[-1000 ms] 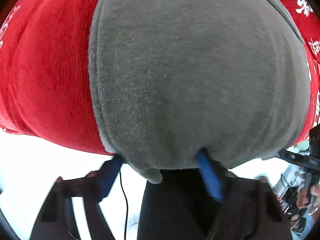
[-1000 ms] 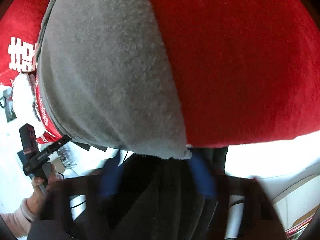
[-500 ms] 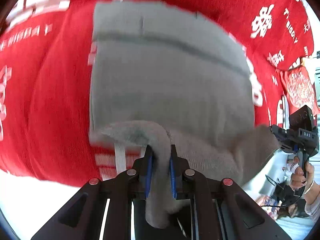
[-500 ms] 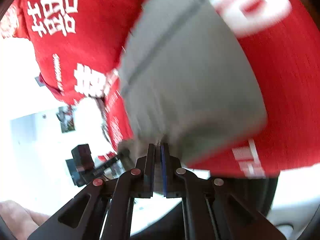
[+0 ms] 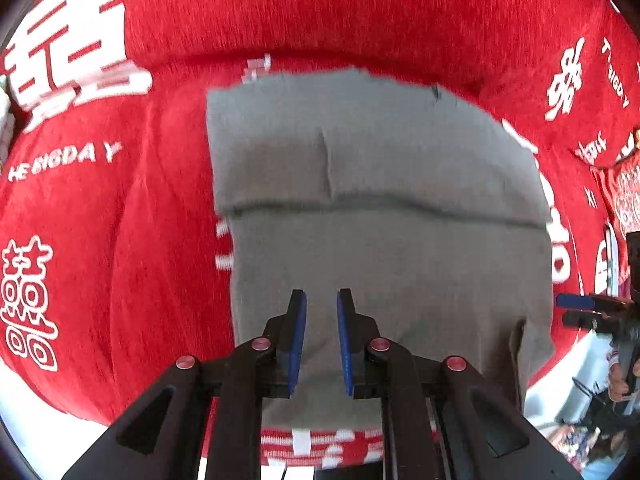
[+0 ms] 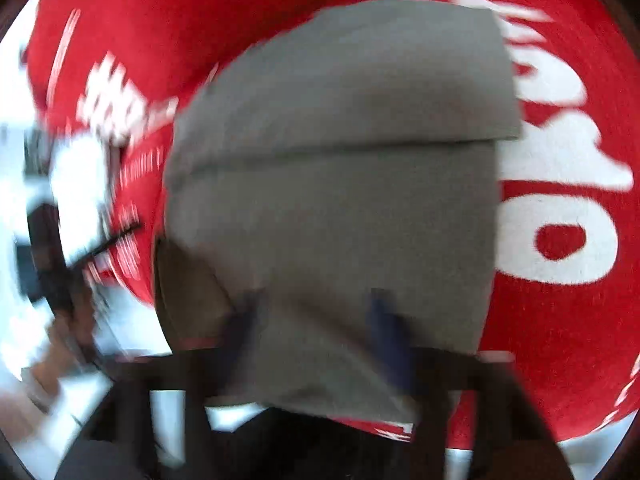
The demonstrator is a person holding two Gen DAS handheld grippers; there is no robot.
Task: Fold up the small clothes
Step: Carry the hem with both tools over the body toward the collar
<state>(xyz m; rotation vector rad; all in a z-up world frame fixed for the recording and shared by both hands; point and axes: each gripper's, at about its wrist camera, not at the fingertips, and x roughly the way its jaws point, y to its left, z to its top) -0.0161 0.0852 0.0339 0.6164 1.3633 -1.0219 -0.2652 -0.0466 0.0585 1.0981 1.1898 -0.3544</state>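
Observation:
A grey garment (image 5: 380, 200) lies folded on a red cloth with white lettering (image 5: 120, 200); a fold edge runs across its middle. My left gripper (image 5: 322, 300) hovers over the garment's near half, its blue pads a little apart with nothing between them. In the blurred right wrist view the same garment (image 6: 340, 160) fills the middle. My right gripper (image 6: 316, 312) is spread wide at its near edge, with cloth lying over the blue fingers (image 6: 384, 320).
The red cloth (image 6: 560, 320) covers the surface on all sides. The right gripper shows at the right edge of the left wrist view (image 5: 592, 312). White floor and clutter lie past the near edge.
Both grippers were shut on the garment's near edge half a second ago and have opened. The garment has dropped flat onto its own far half, and both grippers have pulled back.

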